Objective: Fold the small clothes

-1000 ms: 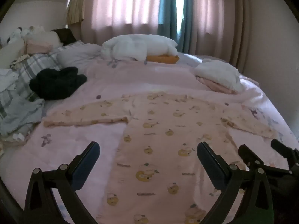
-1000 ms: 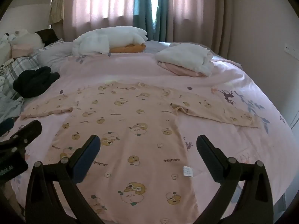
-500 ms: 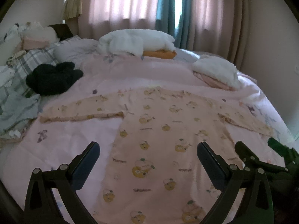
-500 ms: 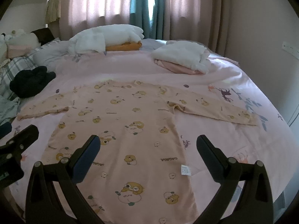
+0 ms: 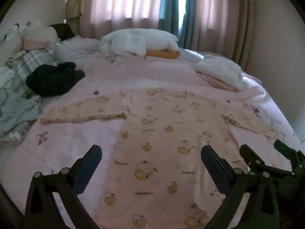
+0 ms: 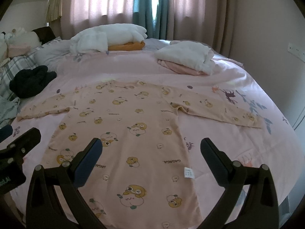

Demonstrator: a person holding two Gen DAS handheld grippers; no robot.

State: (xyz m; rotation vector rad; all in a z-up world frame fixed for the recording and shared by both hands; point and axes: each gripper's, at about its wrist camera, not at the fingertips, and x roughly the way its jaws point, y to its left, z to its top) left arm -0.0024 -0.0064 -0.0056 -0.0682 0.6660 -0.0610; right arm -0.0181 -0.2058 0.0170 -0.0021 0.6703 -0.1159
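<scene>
A small peach long-sleeved shirt (image 5: 162,133) with cartoon prints lies spread flat on the pink bed sheet (image 5: 72,139), both sleeves stretched out sideways; it also shows in the right wrist view (image 6: 124,126), with a white label (image 6: 188,172) near its hem. My left gripper (image 5: 151,159) is open and empty, held above the shirt's lower body. My right gripper (image 6: 151,151) is open and empty, held above the shirt's lower right part. The right gripper shows at the right edge of the left wrist view (image 5: 270,158). The left gripper shows at the left edge of the right wrist view (image 6: 19,145).
A black garment (image 5: 53,79) lies at the left. A folded white and pink stack (image 6: 188,60) sits at the back right. A white towel on an orange cloth (image 6: 108,38) lies by the curtains. Plaid pillows and loose clothes (image 5: 17,95) pile at the left edge.
Both grippers have pulled back and risen a little from the shirt, so more of the shirt and bed shows. Both stay open. The shirt has not moved.
</scene>
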